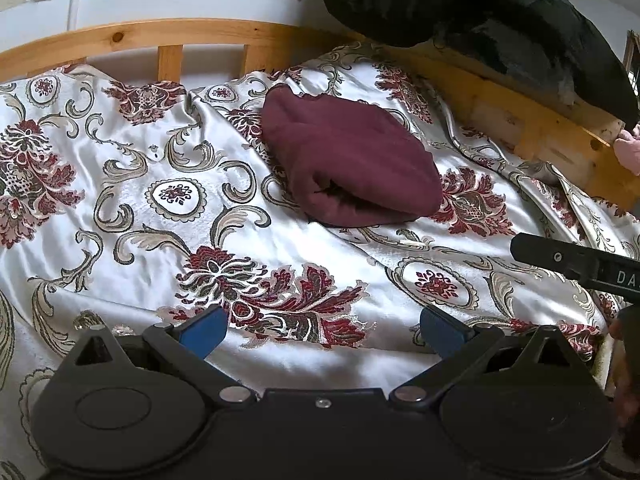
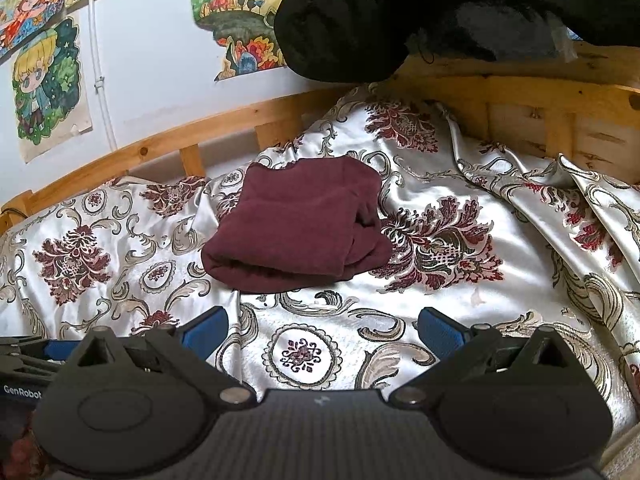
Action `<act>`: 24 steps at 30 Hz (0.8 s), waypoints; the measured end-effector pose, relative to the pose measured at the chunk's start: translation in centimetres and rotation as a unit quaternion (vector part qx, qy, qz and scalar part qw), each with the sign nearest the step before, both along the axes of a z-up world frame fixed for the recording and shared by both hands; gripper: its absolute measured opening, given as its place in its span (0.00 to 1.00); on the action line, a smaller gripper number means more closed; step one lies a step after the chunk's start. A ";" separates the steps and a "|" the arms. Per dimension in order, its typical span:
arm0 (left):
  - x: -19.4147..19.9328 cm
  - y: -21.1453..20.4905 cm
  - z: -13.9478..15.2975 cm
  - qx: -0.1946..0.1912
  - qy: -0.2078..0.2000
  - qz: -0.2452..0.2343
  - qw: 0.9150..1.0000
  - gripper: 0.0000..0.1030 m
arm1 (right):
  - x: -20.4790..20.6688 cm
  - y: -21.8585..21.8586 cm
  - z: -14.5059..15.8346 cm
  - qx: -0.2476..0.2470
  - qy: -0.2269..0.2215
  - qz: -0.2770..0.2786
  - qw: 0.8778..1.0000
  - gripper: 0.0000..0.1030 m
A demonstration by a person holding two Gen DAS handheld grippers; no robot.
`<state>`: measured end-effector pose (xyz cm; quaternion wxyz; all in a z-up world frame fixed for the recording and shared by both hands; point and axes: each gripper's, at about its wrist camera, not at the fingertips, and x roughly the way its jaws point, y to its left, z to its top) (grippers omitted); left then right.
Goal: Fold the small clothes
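The dark maroon knitted garment (image 1: 348, 160), already doubled into a thick compact bundle, lies on the silvery floral-patterned satin bedspread (image 1: 132, 200) near the pine bed rail (image 1: 168, 36), apart from both tools. The left tool (image 1: 322, 330) stands wide and empty short of the bundle, and the right tool (image 2: 322, 330) likewise wide and empty. Judgement: folding appears complete or nearly so; the next move calls for a final tidy or fetching another piece.

black left gripper (image 1: 323, 330), blue fingers (image 1: 206, 330), silver pivot screws, matching right gripper (image 2: 323, 330)
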<state>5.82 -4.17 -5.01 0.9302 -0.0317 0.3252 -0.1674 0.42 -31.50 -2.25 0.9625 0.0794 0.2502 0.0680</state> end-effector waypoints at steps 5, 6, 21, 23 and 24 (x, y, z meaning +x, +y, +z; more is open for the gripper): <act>0.0 0.0 0.0 0.000 0.000 0.000 1.000 0.99 | 0.0 0.0 0.0 0.000 0.002 0.000 1.000 1.00; 0.0 0.0 0.0 -0.001 0.001 0.000 1.000 0.99 | 0.0 0.0 0.0 0.000 0.002 0.000 1.000 1.00; -0.1 0.0 0.0 -0.001 0.000 0.001 1.000 0.99 | 0.0 0.0 -0.1 0.000 0.003 0.000 1.000 1.00; -0.1 0.0 0.0 -0.001 0.001 0.001 1.000 0.99 | 0.0 0.0 -0.1 0.000 0.004 0.000 1.000 1.00; -0.1 0.0 0.0 -0.001 0.001 0.001 1.000 0.99 | 0.0 0.0 -0.1 0.001 0.004 0.000 1.000 1.00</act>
